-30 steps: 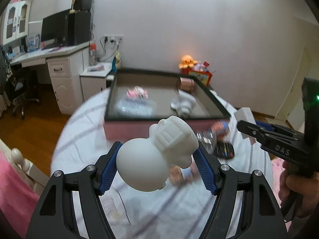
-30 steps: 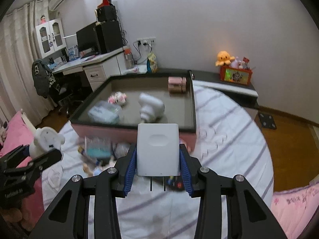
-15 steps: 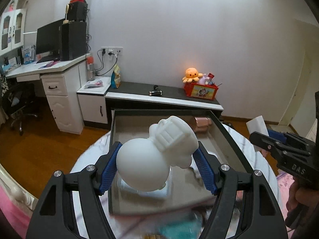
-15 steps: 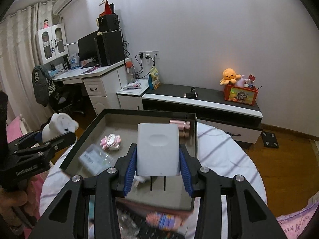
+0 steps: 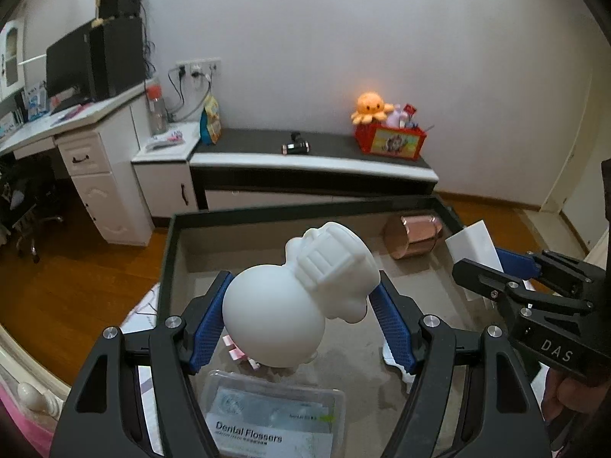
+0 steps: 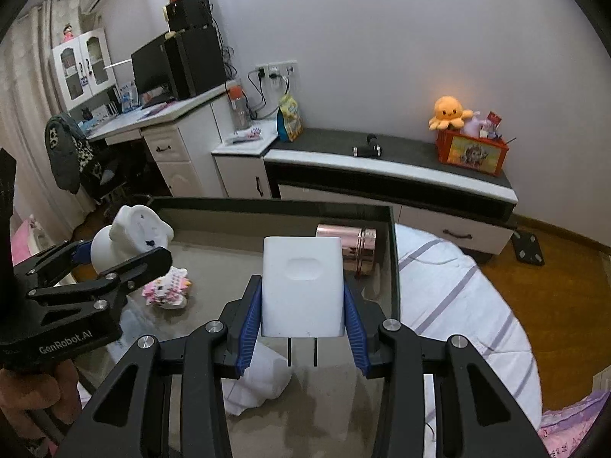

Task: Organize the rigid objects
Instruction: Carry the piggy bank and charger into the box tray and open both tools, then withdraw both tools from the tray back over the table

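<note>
Left wrist view: nearest to me is the dental flosser box, lying flat in the tray. Just above it my left hand-held gripper is squeezed shut on a round white figure, with the blue pads pressing its ball-shaped body. That ball is smooth, so I think it could roll or slip out if I tilt too much. If I let go from this high, it may fall on the box or on the small pink toy under it, and then bounce or tip over.

In the right wrist view, my right hand-held gripper is clamped on a white plug block, with its two thin pins pointing back at me. A white lump lies right below it in the tray, so the block could land on it and end up crooked.

Farther off, a shiny pink can lies on its side in the far right corner. A bump would set it rolling.

My two hand-held grippers are near each other over the tray and could knock together.
</note>
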Available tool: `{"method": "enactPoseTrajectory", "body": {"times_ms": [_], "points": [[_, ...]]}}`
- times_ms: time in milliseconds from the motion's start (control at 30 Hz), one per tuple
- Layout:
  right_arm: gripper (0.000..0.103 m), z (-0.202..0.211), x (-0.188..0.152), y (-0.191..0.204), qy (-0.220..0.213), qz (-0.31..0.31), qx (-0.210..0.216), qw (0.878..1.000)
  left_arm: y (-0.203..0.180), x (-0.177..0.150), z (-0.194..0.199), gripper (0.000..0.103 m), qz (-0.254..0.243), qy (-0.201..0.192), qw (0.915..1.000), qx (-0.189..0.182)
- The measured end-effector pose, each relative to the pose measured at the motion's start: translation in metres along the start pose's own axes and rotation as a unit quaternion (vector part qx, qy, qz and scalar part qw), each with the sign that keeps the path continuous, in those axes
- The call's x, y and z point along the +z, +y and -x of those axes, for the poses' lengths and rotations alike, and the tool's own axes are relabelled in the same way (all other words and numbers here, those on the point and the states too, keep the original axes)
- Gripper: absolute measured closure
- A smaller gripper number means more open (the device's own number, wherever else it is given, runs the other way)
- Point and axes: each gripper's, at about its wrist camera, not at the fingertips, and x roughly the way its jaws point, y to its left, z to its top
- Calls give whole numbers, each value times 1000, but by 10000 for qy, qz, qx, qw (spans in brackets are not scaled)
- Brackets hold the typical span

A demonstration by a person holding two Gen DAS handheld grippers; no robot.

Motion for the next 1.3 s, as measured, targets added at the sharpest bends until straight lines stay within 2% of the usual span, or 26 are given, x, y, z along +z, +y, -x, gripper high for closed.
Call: {"method": "enactPoseTrajectory", "body": {"times_ms": [100,133,167,200,233,267,300,467,667,967,1300], "points": [[62,-7,-2,-3,93,-45,-1,9999,0,-2,-5,29,13,131,9999,69],[61,-7,-3,-3,108,-65,10,9999,2,-2,-3,24,30,103,9999,67],[59,-7,-3,-4,110,-75,20,9999,2,-2,2,12,34,21,9999,123],[56,-5,-4,-4,111,-67,56,9999,2,-1,5,7,26,-42,9998,175],[40,-4,-4,-3,112,-49,79,9999,2,-2,11,1,7,-141,9997,211],[22,-1,-4,-1,106,-29,82,9999,2,-3,17,1,-5,-209,9996,200],[19,2,-5,0,75,-9,19,10000,3,-4,22,1,5,-254,9995,187],[15,25,-14,2,-79,-147,-77,9998,10,-12,58,1,94,-533,9981,299],[14,57,-29,3,-221,-379,-168,9989,16,-28,104,0,219,-791,9962,292],[14,118,-56,21,-554,-425,-136,9975,5,-60,164,1,221,-958,9948,282],[14,174,-88,25,-843,-525,-153,9949,-6,-92,210,0,305,-1056,9935,290]]}}
